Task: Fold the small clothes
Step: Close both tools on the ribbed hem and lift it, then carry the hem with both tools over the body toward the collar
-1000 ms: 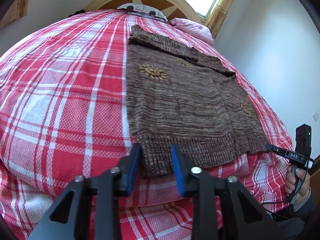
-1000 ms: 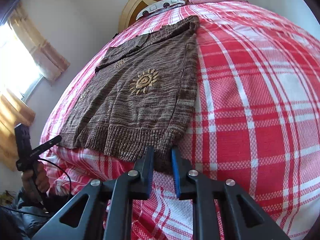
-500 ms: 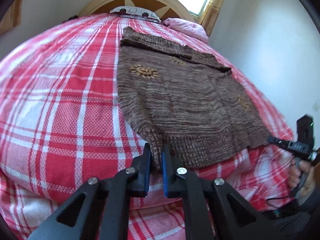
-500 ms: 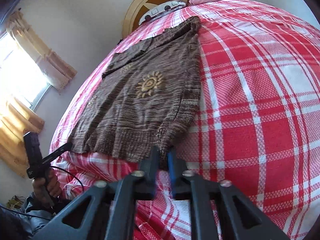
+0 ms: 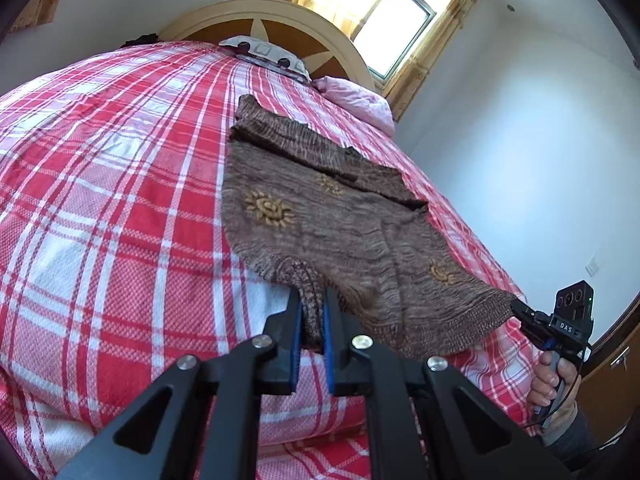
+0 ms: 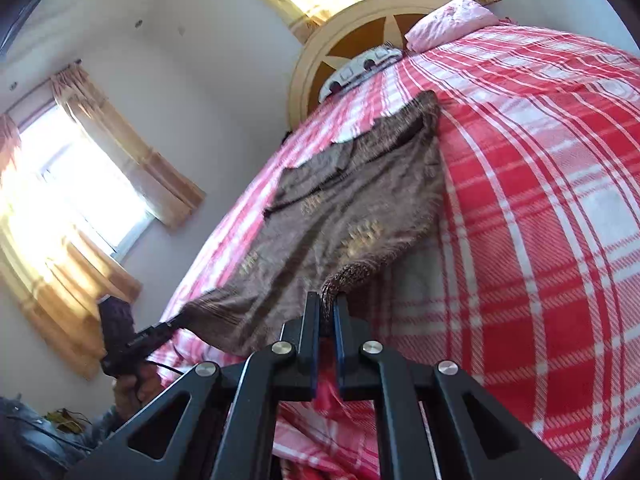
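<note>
A: Two grippers, each clamped on a bottom corner of the brown knit sweater (image 5: pixel 344 236). Left gripper (image 5: pixel 311 316), lower centre of the left wrist view: pads (image 5: pixel 297 332) pressed onto a bunched ribbed hem corner. State of the other?

B: Right gripper (image 6: pixel 327 312), lower centre of the right wrist view: narrow gap, pinching the opposite ribbed hem corner. Also visible at the lower right of the left wrist view, held in a hand (image 5: pixel 554 380), nose touching the hem.

A: Position of the sweater?

B: Middle of both frames, on the red-and-white plaid bedspread (image 5: pixel 104 208). Hem corners raised off the cover, body flat beyond. Sun motifs (image 5: pixel 269 209) on the knit. Sleeve (image 5: pixel 288 140) folded across the far end.

A: Further back?

B: Pink pillow (image 5: pixel 356 98) at the upper right of the left wrist view, beside a white item with dark spots (image 5: pixel 266 52); identity unclear. Behind both, a rounded wooden headboard (image 5: pixel 280 20) with a star pattern. Window (image 5: pixel 404 12) with yellow curtains at the top. Second curtained window (image 6: pixel 80 184) at the left edge of the right wrist view.
</note>
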Demonstrator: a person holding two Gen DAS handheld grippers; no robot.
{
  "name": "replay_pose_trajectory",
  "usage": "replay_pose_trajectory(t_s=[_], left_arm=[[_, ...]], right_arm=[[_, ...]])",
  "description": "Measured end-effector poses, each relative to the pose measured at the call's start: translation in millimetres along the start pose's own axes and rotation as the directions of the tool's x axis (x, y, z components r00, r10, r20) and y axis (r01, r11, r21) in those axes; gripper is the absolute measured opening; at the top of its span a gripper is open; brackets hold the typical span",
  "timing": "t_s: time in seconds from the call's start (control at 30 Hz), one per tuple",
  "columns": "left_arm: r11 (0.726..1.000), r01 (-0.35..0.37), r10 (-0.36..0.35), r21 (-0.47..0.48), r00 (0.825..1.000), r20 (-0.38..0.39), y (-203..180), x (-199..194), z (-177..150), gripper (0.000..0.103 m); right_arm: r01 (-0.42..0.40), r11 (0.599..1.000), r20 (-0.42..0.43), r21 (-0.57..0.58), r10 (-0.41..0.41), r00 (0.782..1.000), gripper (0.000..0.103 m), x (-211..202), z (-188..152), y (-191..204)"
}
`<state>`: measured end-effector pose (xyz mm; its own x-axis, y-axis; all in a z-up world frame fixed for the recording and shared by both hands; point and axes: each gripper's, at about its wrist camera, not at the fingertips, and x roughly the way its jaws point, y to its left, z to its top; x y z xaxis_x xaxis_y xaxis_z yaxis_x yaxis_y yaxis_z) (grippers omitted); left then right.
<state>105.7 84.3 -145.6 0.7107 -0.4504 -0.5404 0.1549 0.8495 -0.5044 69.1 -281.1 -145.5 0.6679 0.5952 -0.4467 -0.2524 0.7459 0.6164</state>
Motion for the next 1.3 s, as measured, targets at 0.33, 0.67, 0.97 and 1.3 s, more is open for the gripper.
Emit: replay_pose_trajectory(t_s=[0.33,0.67,0.97,1.3], left_arm=[[0.998,0.059,-0.058,-0.024,0.997,0.05,-4,-4,33,0.009],[0.996,0.072,-0.068,-0.05,0.994,0.08,-1,2,69,0.009],[0.999,0.049,-0.047,-0.022,0.993,0.108,-4,23,112,0.009],[0.999,0.034,-0.03,-0.038,0.994,0.106,0,60,159,0.009]], right_arm=[[-0.088,0.996,0.102,0.012,0.086,0.991,0.005,-15,33,11],[-0.107,0.994,0.135,0.022,0.103,0.986,0.005,-17,68,13],[-0.095,0.995,0.134,0.013,0.092,0.987,0.005,8,107,12],[-0.063,0.998,0.137,0.03,0.058,0.989,0.005,42,152,-1]])
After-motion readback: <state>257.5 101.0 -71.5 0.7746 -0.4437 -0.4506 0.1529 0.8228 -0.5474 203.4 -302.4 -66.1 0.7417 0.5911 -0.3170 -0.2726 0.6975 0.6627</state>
